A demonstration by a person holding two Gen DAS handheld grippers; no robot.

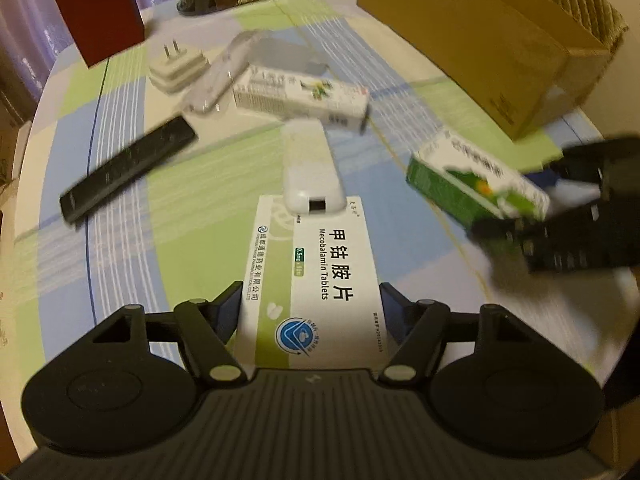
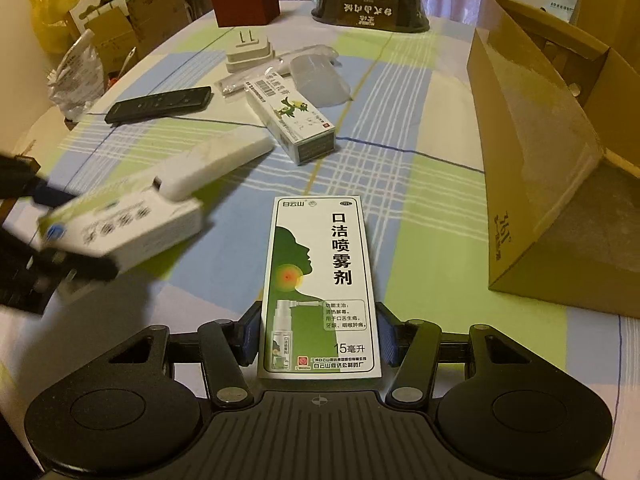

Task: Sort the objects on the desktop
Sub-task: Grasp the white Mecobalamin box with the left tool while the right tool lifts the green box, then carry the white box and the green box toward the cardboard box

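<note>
currently a light, crushable tablet box (image 1: 316, 280) is clamped by its long sides in the left claw (image 1: 312, 312), a spray box (image 2: 320, 292) likewise in the right claw (image 2: 320, 332).

The left gripper (image 1: 312, 312) is matte black plastic: a ribbed, dark grey deck across the bottom, a round disc housing with a shallow circular recess at each side, and two angled link bars pinned with silver-grey screw caps. Triangular cut-outs pierce its outer arms, and the jaws carry dark blue pads (image 1: 230, 312). The right gripper (image 2: 318, 332) is built the same way, with blue pads (image 2: 251, 332), silver pivot caps and a small white crosshair mark printed at the centre of its ribbed deck.
</note>
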